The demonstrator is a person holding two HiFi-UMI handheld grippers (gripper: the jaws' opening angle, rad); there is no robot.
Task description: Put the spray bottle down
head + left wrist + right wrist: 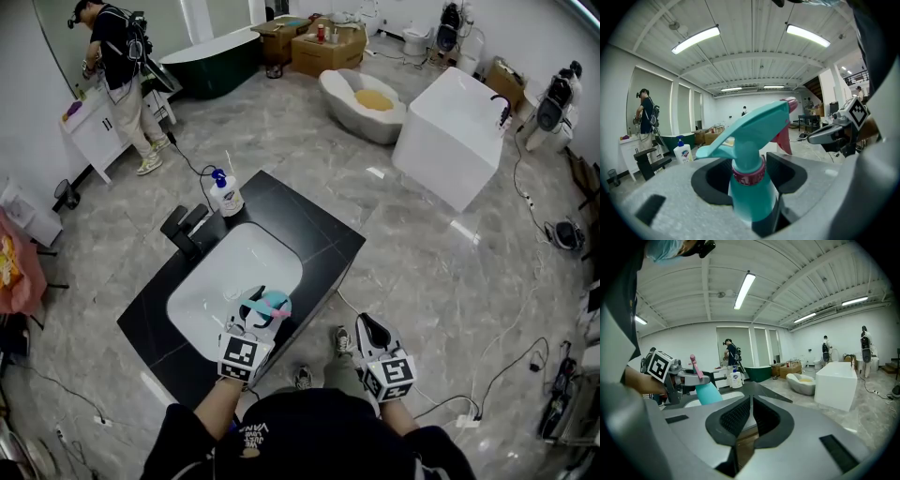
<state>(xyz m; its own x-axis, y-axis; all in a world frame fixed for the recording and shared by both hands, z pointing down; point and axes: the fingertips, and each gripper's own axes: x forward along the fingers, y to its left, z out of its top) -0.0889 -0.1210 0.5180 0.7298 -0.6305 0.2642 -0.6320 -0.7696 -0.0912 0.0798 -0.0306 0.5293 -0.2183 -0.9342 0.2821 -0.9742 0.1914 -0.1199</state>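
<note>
A teal spray bottle [267,306] with a pink trigger hangs over the near right part of the white sink basin [217,284], which is set in a black counter [321,236]. My left gripper [260,315] is shut on the bottle's neck and body; in the left gripper view the spray bottle [751,192] stands upright between the pads, nozzle to the left. My right gripper [362,328] is off the counter's near right edge, over the floor. In the right gripper view the right gripper [751,416] is shut with nothing in it, and the spray bottle [708,393] shows at the left.
A black faucet [184,231] and a white soap pump bottle [225,195] stand behind the basin. A white rectangular tub [452,131], an oval tub [362,103] and a dark green tub [212,60] stand beyond. A person [122,66] works at a vanity. Cables cross the floor.
</note>
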